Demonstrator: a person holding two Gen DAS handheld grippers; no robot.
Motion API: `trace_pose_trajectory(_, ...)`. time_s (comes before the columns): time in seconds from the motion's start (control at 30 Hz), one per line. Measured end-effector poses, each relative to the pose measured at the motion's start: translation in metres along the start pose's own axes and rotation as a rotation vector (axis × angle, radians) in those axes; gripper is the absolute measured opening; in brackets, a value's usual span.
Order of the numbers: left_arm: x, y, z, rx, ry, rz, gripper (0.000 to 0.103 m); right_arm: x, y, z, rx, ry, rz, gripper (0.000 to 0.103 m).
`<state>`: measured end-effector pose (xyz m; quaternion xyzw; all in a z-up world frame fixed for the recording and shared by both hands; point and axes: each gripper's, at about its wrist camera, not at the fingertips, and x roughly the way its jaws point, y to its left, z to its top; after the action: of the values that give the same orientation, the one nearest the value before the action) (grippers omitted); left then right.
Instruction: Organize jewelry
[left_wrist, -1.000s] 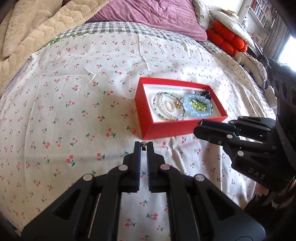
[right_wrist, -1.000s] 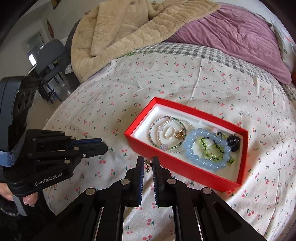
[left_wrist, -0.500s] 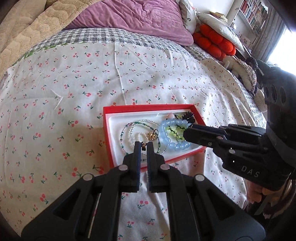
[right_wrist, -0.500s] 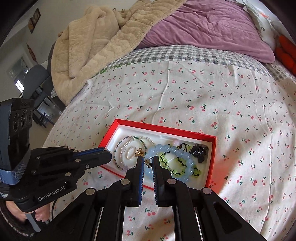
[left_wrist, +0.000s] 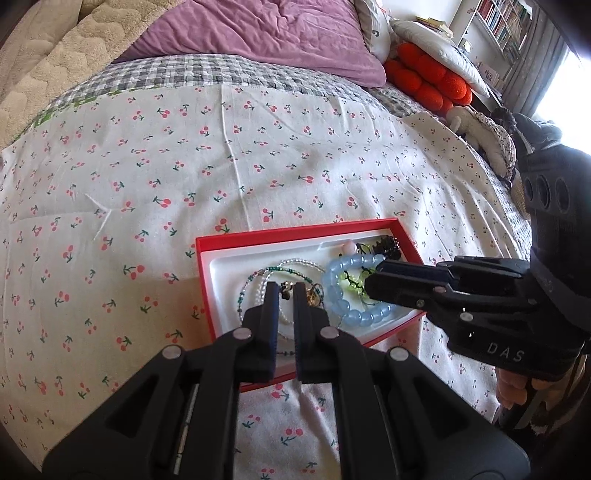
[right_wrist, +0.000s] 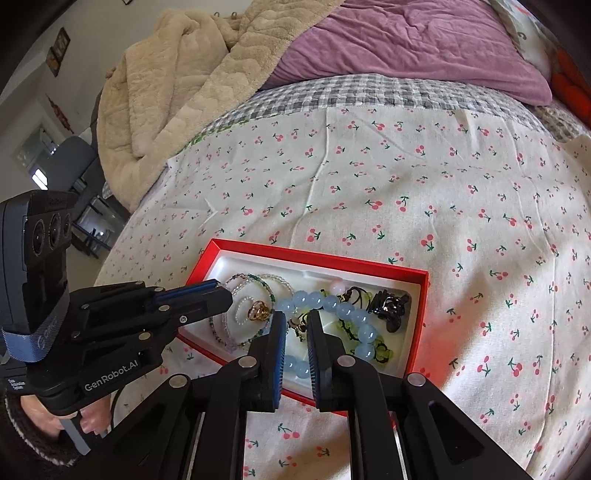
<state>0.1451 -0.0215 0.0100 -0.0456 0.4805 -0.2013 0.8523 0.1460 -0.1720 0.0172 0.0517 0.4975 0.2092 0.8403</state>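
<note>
Both grippers hang over the red box (right_wrist: 317, 260) that sits on the cherry-print bedsheet (right_wrist: 406, 192), near the edge of the bed. The right gripper (right_wrist: 296, 319) points steeply down over the middle of the box, and its jaws have just been opening: there is now a narrow gap between the blue pads, with a small dark and gold trinket (right_wrist: 296, 325) in that gap, though I cannot tell whether the pads still press on it. The left gripper (left_wrist: 283, 290) comes in from the other side over the box's left half, its jaws almost closed with only a slit between them, and a tiny dark piece (left_wrist: 285, 294) shows at the tips; whether it is pinched there I cannot tell. Inside the white lining lie a pale blue bead bracelet (right_wrist: 332, 306), a thin green and clear bead necklace (right_wrist: 255, 278) coiled at the left end, a gold ring (right_wrist: 259, 312) within that coil, a black clip (right_wrist: 389, 304) at the right end, and some yellow-green beads on dark cord (right_wrist: 349, 326). A purple blanket (right_wrist: 406, 44) and a beige fleece throw (right_wrist: 177, 81) are heaped at the far end of the bed.
</note>
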Motion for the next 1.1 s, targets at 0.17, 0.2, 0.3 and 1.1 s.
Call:
trace_pose_trajectory(0.17,-0.004,0.001,0.002,-0.002,-0.009,0.01,0.031,-0.001,-0.007,0.002,0.028,0.012,0.002,0.019)
trace_pose_trajectory(0.2,-0.005,0.001,0.001,-0.005,-0.01,0.014,0.032,-0.003,-0.007,0.002,0.031,0.01,0.001,0.019)
trace_pose_trajectory(0.3,-0.01,0.001,-0.001,-0.01,-0.013,0.033,0.042,-0.008,-0.006,0.001,0.026,0.002,-0.006,0.021)
trace_pose_trajectory(1.1,-0.083,-0.026,-0.068,-0.064,-0.038,0.319,0.102,-0.072,0.026,-0.065,0.007,-0.065,-0.189,0.103)
